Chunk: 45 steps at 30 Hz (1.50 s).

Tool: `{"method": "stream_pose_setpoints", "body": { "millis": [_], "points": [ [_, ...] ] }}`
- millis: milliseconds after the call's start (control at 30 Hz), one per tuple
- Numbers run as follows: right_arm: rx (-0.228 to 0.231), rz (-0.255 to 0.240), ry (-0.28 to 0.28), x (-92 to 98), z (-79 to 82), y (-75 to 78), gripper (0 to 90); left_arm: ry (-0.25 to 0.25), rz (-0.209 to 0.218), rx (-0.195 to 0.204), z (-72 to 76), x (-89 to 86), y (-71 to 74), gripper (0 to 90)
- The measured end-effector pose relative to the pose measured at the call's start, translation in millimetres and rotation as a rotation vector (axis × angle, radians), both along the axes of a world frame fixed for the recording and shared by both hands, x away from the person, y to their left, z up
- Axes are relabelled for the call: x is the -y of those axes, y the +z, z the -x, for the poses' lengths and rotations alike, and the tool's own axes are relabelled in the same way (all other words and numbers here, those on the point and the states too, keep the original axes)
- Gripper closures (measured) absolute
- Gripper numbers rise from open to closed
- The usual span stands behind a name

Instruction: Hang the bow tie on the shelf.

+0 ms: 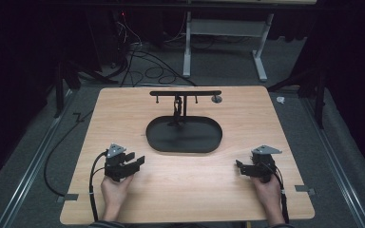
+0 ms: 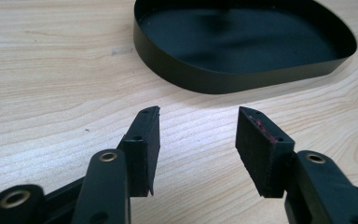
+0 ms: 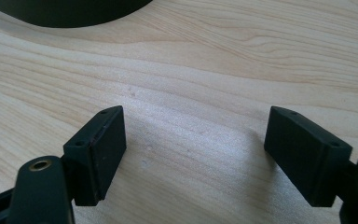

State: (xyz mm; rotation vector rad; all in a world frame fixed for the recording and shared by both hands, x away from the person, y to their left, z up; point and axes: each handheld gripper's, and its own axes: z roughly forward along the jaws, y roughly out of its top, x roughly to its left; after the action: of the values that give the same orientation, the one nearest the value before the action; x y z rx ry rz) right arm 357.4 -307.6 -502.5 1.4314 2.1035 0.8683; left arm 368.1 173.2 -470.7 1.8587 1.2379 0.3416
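From the high view the whole table (image 1: 123,114) is laid out: a pale wood top with a black oval tray (image 1: 184,140) near the middle, and a black T-shaped stand (image 1: 185,93) rising from the tray's far end. Something small and dark hangs from the stand's post; what it is cannot be told. A small grey disc (image 1: 216,99) lies on the table by the right end of the crossbar. Cables (image 1: 147,66) and a desk frame (image 1: 225,42) sit on the floor beyond.

The left gripper view brings the tray (image 2: 223,79) close, showing its low upright wall and bare, shiny floor, which the high view leaves flat and dark. The right gripper view catches just a sliver of tray wall (image 3: 70,14) at the top, with wood grain (image 3: 205,74) below.

The left gripper (image 1: 134,160) is held low over the table, just left of the tray's near edge, jaws spread with nothing between them. The right gripper (image 1: 240,166) is held to the tray's right, near the table's right edge, jaws spread wider, also gripping nothing. Each hand (image 1: 115,189) grips from behind.
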Motion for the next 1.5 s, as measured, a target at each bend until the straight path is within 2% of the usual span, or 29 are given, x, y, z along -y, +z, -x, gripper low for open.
{"method": "stream_pose_setpoints", "body": {
  "millis": [667, 967, 1067, 1167, 1200, 1333, 1500],
  "points": [
    [0.000, 0.000, -0.001, 0.0, 0.0, 0.0, 21.7, -0.023, -0.055, -0.005, -13.2, 21.4, -17.1, 49.3],
    [0.000, -0.002, -0.002, -0.1, 0.0, 0.0, 21.8, -0.028, -0.057, -0.010, -18.3, 27.4, -24.1, 48.8],
    [0.000, -0.002, -0.002, -0.2, 0.0, 0.0, 21.8, -0.029, -0.069, -0.013, -19.5, 29.6, -26.2, 48.7],
    [0.000, -0.002, -0.002, -0.2, 0.0, 0.0, 21.8, -0.028, -0.089, -0.009, -20.8, 32.5, -29.3, 48.4],
    [0.000, -0.002, -0.002, -0.2, 0.0, 0.0, 21.8, -0.029, -0.100, 0.003, -21.7, 33.1, -30.3, 48.3],
    [0.000, -0.001, -0.002, -0.2, 0.1, 0.0, 21.8, -0.028, -0.115, -0.001, -20.9, 37.3, -33.4, 47.8],
    [0.000, -0.002, -0.002, -0.2, 0.1, 0.0, 21.8, -0.018, -0.114, 0.015, -20.0, 38.4, -35.1, 47.6]
  ]
}}
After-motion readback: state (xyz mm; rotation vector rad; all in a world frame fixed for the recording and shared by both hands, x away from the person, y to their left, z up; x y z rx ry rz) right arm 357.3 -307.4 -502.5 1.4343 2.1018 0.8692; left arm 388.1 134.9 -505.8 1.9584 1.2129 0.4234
